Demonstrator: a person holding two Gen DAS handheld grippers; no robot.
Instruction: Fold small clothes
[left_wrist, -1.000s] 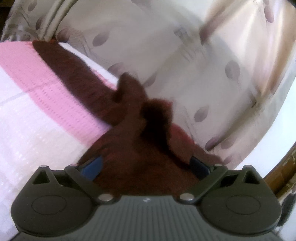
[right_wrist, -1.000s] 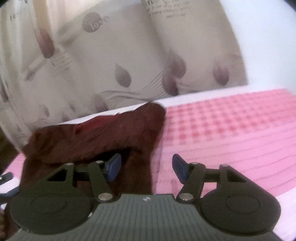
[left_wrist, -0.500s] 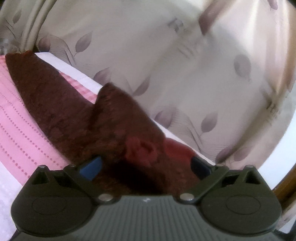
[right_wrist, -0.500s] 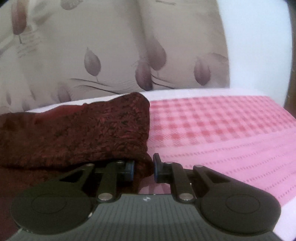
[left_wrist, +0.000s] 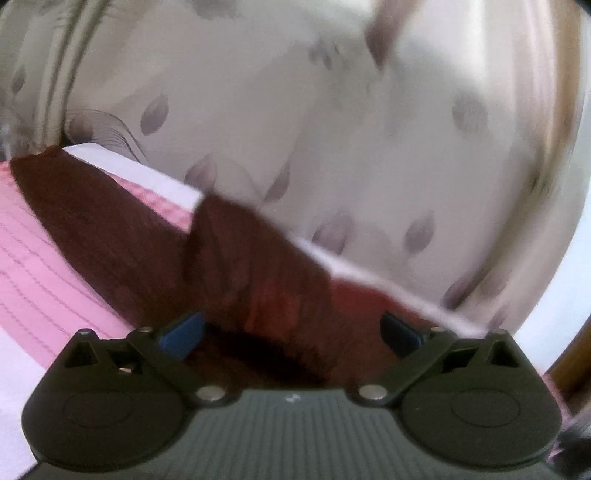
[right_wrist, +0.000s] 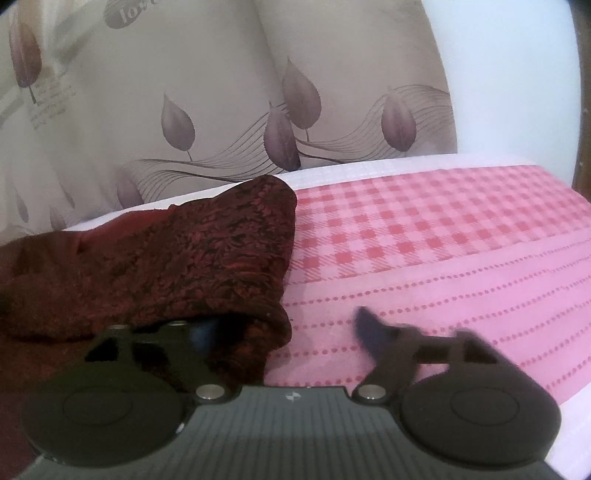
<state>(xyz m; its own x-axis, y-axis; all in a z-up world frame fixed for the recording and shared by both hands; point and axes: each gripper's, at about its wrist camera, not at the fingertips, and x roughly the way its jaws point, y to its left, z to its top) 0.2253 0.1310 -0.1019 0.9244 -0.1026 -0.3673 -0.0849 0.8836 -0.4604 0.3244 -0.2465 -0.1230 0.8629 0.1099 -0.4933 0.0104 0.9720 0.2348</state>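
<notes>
— Leaf-print curtain (right_wrist: 221, 92) behind, pink checked bedspread (right_wrist: 443, 236) in front. Where's the garment?

— The dark red knitted garment (right_wrist: 207, 258) lies along the bedspread's far edge.

— The tongs?

— Right gripper (right_wrist: 284, 332) has just sprung apart, cloth draped over one finger. Left gripper (left_wrist: 291, 332) spread wide, garment between, unpinched.

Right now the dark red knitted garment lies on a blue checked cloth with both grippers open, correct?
Not quite: the cloth is pink checked, not blue, as the right wrist view shows. The dark red knitted garment lies on it, and the left gripper and right gripper are open.
</notes>
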